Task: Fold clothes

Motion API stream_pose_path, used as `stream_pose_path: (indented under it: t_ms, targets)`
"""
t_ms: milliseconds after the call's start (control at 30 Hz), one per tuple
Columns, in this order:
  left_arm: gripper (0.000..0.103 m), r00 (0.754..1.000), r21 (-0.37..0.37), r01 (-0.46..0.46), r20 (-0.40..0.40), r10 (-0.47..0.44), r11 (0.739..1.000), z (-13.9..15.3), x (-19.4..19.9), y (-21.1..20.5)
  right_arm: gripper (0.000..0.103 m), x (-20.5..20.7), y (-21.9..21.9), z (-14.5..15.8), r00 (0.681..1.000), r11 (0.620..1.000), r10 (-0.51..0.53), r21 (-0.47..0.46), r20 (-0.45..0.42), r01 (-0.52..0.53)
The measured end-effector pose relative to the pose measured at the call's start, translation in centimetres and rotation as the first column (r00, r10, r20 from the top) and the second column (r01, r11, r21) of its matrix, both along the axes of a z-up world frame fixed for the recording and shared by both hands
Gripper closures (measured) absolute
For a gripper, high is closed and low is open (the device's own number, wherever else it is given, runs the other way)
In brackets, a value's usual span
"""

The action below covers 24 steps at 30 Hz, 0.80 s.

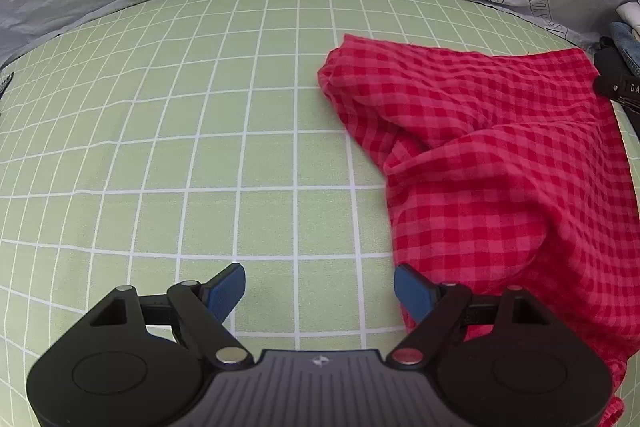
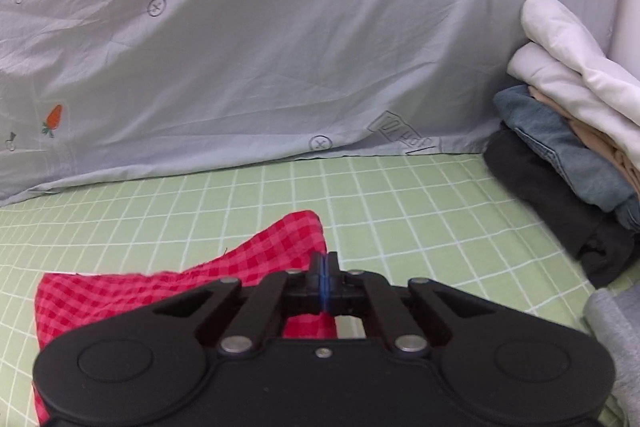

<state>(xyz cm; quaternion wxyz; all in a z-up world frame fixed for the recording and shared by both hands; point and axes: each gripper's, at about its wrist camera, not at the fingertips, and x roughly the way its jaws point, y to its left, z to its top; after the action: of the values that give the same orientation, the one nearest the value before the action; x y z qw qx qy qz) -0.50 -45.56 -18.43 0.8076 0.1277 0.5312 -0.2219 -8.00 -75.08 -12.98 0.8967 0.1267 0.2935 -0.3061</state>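
Red-and-pink checked cloth, woven, crumpled; one item; lies on the green grid sheet, partly spread, with loose folds and a raised ridge across its middle; one corner lifted off the sheet in the right wrist view.

Left gripper: blue pads set wide apart; nothing between them; bare grid sheet shows in the gap; the pad on the cloth side sits at the cloth's near edge, whether touching it or just above cannot be told.

Right gripper: pads pressed together, only a thin blue line between them; closed on the edge of the checked cloth, which rises to the fingertips and hangs down behind and below them.

Green grid sheet: pale green with white lines; the bearing surface for all items listed.

Grey printed sheet: light grey, with carrot, screw and boxed-letter motifs; stands draped beyond the far side of the cloth, its hem lying on the grid sheet.

Stack of folded garments: on the grid sheet, well apart from the cloth, against the grey printed sheet; black at the bottom, then denim blue, beige, white on top.

Grey fabric: just beside the stack, nearer the camera; kind cannot be told.
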Motion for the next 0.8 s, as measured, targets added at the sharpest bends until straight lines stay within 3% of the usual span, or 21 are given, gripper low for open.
stream_pose_path:
  t_ms: [133, 200, 233, 433, 567, 800]
  targets:
    - [0.021, 1.0, -0.004, 0.014, 0.007, -0.014, 1.0, 0.2, -0.4, -0.2, 0.094, -0.9, -2.1, -1.1, 0.994, 0.997, -0.072, 0.029, -0.078, 0.075]
    - [0.021, 1.0, -0.016, 0.015, 0.005, -0.014, 1.0, 0.3, -0.7, 0.0, 0.067, -2.1, -2.0, -0.9, 0.993, 0.995, -0.094, 0.023, -0.079, 0.096]
    - [0.021, 1.0, -0.026, 0.013, 0.0, -0.013, 1.0, 0.4, -0.7, 0.0, 0.064, -2.8, -1.8, -0.8, 0.993, 0.995, -0.095, 0.03, -0.073, 0.098]
    - [0.021, 0.999, -0.114, 0.028, -0.041, -0.032, 0.993, 1.2, -1.9, 0.5, 0.06, -6.8, 1.4, -1.8, 0.991, 0.963, -0.1, 0.241, -0.085, 0.118]
    - [0.023, 0.994, -0.158, 0.048, -0.093, -0.063, 0.986, 1.4, -3.2, 0.6, 0.059, -9.6, 4.3, -2.4, 0.988, 0.949, -0.108, 0.283, -0.114, 0.137]
    - [0.051, 0.974, -0.181, 0.022, -0.216, -0.061, 0.983, -0.4, -6.3, 1.3, 0.049, -12.9, 6.7, -2.3, 0.991, 0.93, -0.064, 0.353, -0.114, 0.101]
